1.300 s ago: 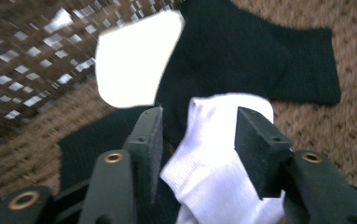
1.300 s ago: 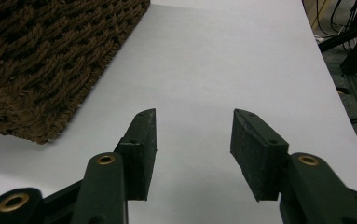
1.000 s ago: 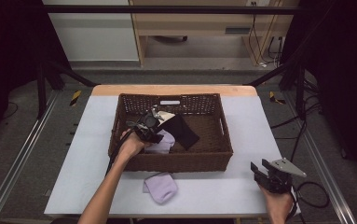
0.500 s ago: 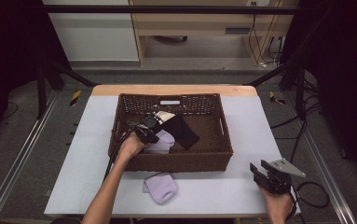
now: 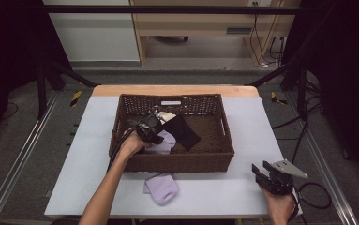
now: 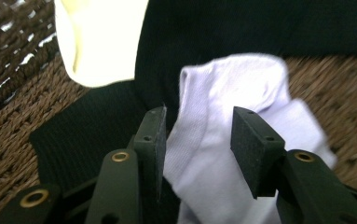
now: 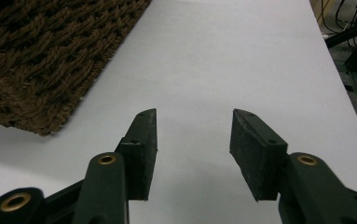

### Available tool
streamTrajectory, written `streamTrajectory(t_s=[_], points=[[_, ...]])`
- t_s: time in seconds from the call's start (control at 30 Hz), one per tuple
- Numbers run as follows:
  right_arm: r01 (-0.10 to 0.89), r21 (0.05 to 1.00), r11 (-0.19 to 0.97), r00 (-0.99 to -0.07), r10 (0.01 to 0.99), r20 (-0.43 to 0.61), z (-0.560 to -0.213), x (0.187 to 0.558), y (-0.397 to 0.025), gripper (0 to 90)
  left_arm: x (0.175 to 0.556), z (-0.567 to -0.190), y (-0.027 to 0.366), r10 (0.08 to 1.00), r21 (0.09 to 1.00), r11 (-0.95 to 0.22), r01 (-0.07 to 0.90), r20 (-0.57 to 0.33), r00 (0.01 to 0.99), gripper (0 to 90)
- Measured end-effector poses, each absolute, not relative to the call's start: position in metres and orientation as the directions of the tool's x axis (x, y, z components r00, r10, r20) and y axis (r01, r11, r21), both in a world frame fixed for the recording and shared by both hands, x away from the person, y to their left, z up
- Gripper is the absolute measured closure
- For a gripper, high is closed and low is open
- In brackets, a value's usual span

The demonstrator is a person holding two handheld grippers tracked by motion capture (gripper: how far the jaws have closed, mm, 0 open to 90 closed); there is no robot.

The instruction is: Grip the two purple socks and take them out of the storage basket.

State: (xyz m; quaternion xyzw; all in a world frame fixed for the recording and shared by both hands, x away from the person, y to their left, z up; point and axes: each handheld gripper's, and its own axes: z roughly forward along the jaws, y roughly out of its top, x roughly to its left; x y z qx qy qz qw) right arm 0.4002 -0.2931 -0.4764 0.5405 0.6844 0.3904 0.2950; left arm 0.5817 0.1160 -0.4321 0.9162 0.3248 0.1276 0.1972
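My left gripper (image 5: 154, 132) is down inside the brown wicker basket (image 5: 224, 140), open, its jaws either side of a lavender sock (image 6: 223, 140) that lies on a black sock (image 6: 241, 32). The same lavender sock (image 5: 164, 142) shows beside the black sock (image 5: 182, 131) in the high view. A cream sock (image 6: 97, 37) sits at the basket's back. A second lavender sock (image 5: 161, 187) lies on the white table (image 5: 93, 140) in front of the basket. My right gripper (image 5: 260, 172) rests open at the table's front right, nothing between its jaws (image 7: 192, 140).
The basket's woven corner (image 7: 41, 60) is left of the right gripper. White table surface (image 7: 241, 56) stretches ahead of it. A cable (image 5: 315, 197) trails off the right edge. A wooden bench (image 5: 205, 28) and black frame legs stand beyond the table.
My left gripper has dropped lower into the basket, toward the lavender sock. The right gripper has stayed still.
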Motion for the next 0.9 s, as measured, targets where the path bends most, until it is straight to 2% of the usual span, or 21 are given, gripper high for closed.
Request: streamTrajectory(t_s=[0.07,0.23,0.37,0.47,0.53,0.7,0.9], points=[[0.514,0.851,0.108,-0.241,0.970,0.023,-0.476,0.401,-0.293,51.5,0.582,-0.433,0.115,0.645,0.426,-0.717,0.552,0.104,0.757,61.9],[0.508,0.856,0.097,-0.238,0.971,0.031,-0.475,0.399,-0.294,51.8,0.583,-0.436,0.116,0.688,0.380,-0.688,0.618,0.069,0.723,84.1],[0.515,0.851,0.098,-0.238,0.971,0.032,-0.477,0.401,-0.294,52.0,0.577,-0.428,0.117,0.693,0.408,-0.675,0.615,0.064,0.718,85.6],[0.511,0.853,0.102,-0.238,0.971,0.026,-0.477,0.400,-0.294,52.3,0.570,-0.416,0.124,0.691,0.550,-0.620,0.560,0.044,0.722,85.6],[0.511,0.854,0.101,-0.237,0.971,0.027,-0.477,0.400,-0.295,52.3,0.570,-0.414,0.126,0.693,0.566,-0.608,0.557,0.037,0.720,85.5],[0.518,0.851,0.086,-0.229,0.973,0.041,-0.478,0.399,-0.297,52.3,0.566,-0.405,0.138,0.732,0.679,-0.501,0.537,0.000,0.682,85.6],[0.518,0.852,0.080,-0.227,0.973,0.047,-0.478,0.399,-0.297,52.4,0.560,-0.395,0.149,0.773,0.789,-0.390,0.474,0.001,0.635,85.9]])
